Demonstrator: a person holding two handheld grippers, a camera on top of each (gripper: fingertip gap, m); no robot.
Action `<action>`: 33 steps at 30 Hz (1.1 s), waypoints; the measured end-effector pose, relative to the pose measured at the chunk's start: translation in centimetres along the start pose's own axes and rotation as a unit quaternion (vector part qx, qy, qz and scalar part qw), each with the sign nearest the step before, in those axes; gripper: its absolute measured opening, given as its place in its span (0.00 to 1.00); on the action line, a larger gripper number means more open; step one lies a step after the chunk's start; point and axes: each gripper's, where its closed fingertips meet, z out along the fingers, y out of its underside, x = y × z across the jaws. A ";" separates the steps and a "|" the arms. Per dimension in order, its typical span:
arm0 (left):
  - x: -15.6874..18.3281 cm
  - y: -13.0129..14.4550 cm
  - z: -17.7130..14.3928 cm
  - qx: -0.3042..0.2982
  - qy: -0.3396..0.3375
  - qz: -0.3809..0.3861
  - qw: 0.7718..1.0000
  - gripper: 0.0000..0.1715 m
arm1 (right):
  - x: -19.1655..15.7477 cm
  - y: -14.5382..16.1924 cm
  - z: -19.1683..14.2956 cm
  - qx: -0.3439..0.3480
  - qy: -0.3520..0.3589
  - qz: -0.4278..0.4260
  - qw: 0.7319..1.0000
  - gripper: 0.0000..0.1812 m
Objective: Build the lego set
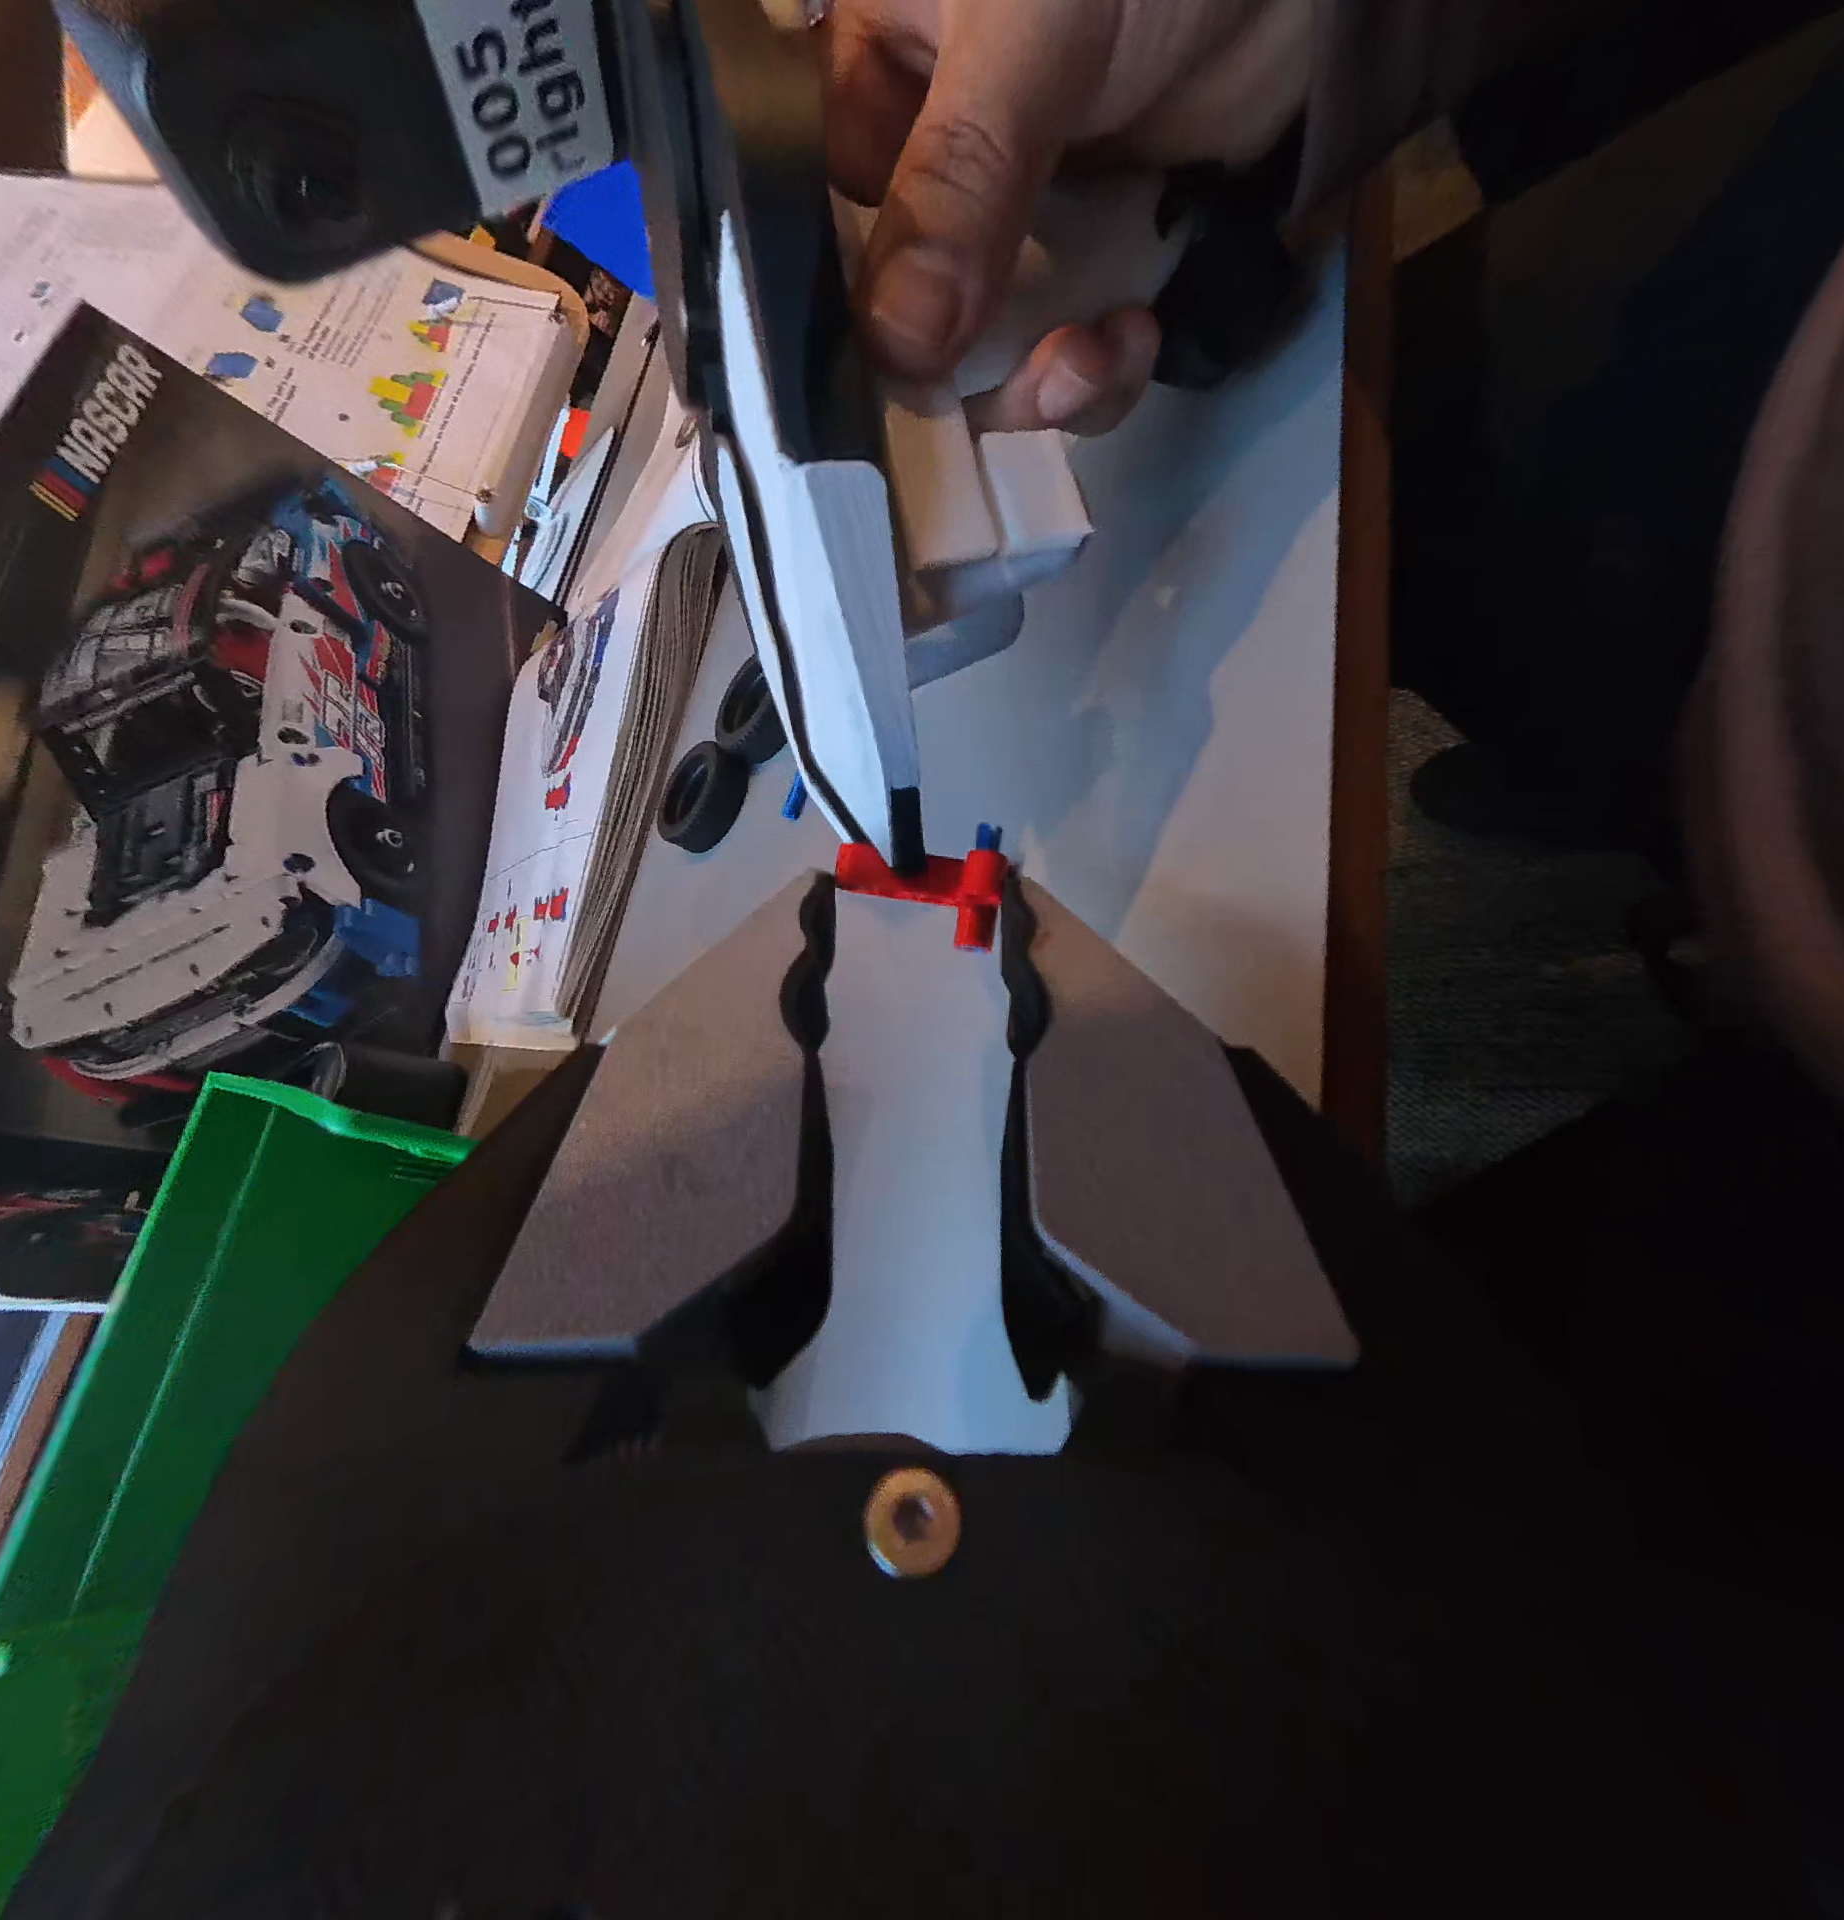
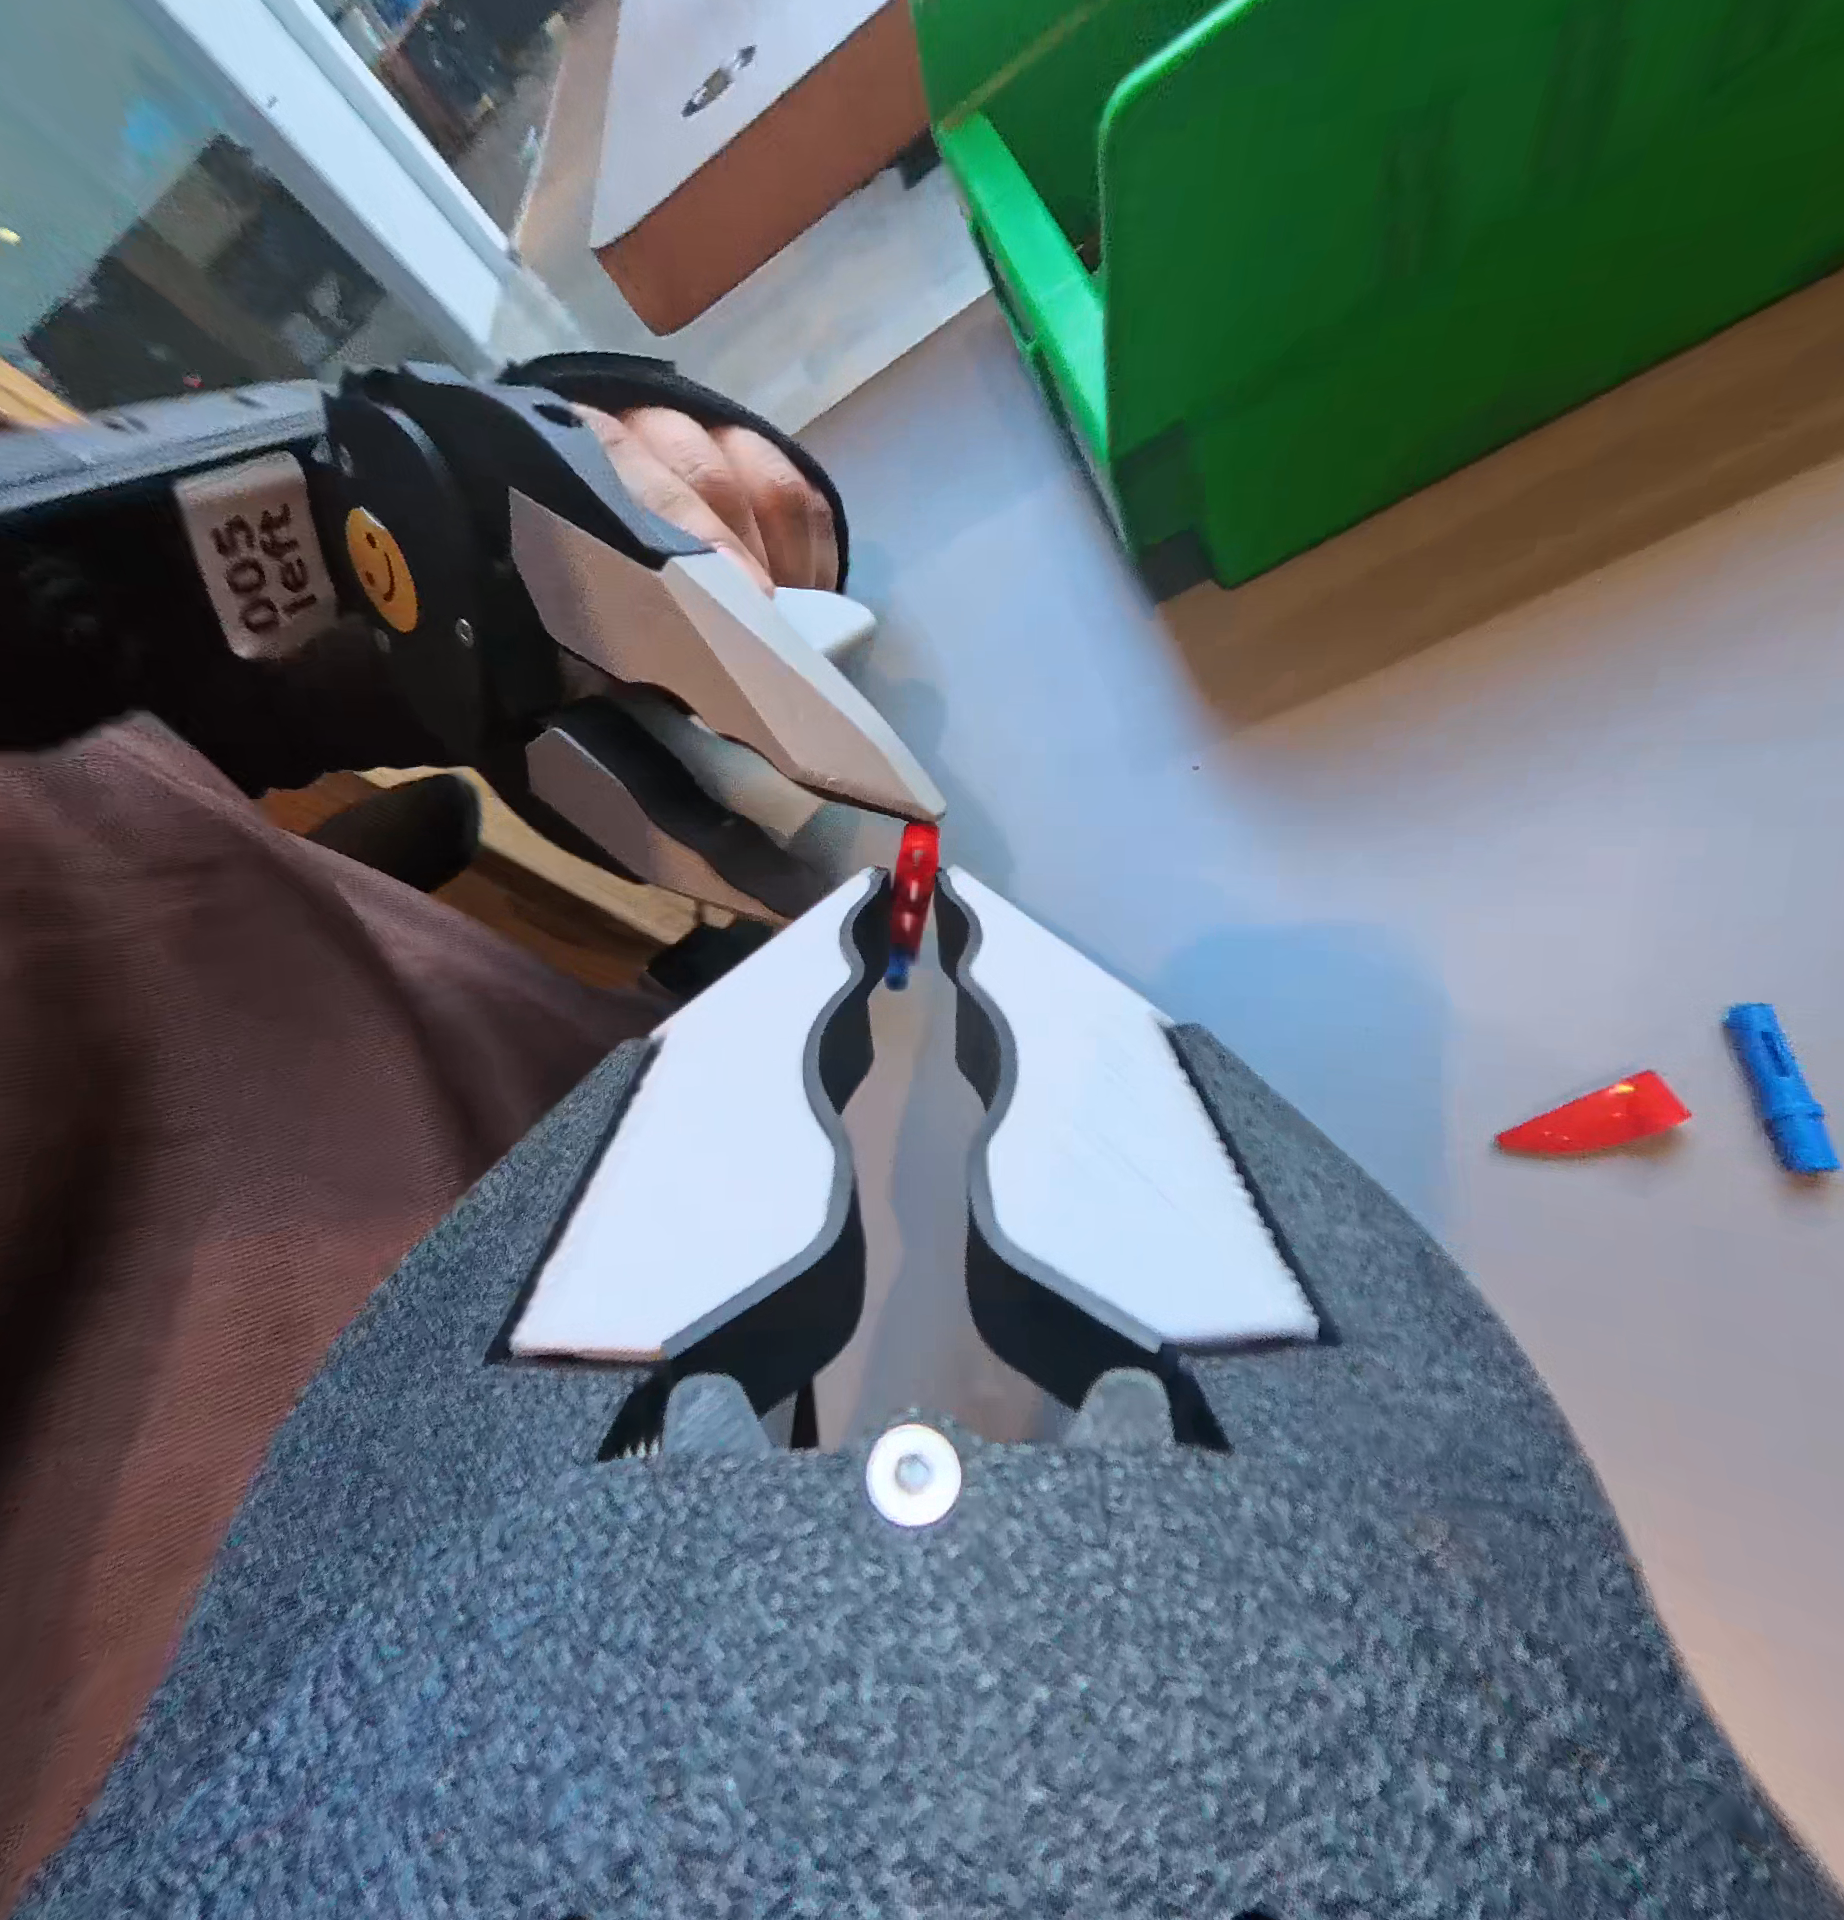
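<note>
Holding the red piece (image 1: 913,881) above the desk (image 1: 1188,665), you are clamping it in both the left gripper (image 1: 916,883) and right gripper (image 2: 913,883); next, judging by its blue pin (image 2: 898,971), seating calls for a steady push.

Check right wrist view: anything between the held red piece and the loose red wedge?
Nothing. Right wrist view shows bare grey table between the red piece and red wedge.

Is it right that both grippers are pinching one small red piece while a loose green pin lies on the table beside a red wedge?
Not quite: the loose pin is blue, not green, as the right wrist view shows. It lies beside the red wedge, and the left gripper and right gripper do meet on the small red piece.
</note>
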 end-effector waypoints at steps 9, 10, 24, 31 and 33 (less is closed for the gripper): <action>0.1 -1.3 -1.3 0.048 0.211 -0.355 0.910 0.18 | -2.0 -1.6 -0.7 0.068 0.017 -0.154 0.986 0.03; 0.3 -1.6 -1.4 0.056 0.233 -0.371 0.897 0.15 | -2.2 -1.7 -0.7 0.073 0.014 -0.157 0.985 0.03; 1.3 0.6 -0.2 -0.010 0.244 -0.352 0.903 0.08 | -1.0 -0.4 -1.2 0.042 0.047 -0.093 0.994 0.03; 1.9 3.5 0.7 -0.095 0.222 -0.309 0.920 0.08 | 2.8 3.0 -1.3 -0.032 0.232 -0.047 0.971 0.06; 1.8 3.6 0.8 -0.096 0.222 -0.316 0.917 0.08 | 3.2 3.3 -0.8 -0.051 0.256 -0.051 0.964 0.11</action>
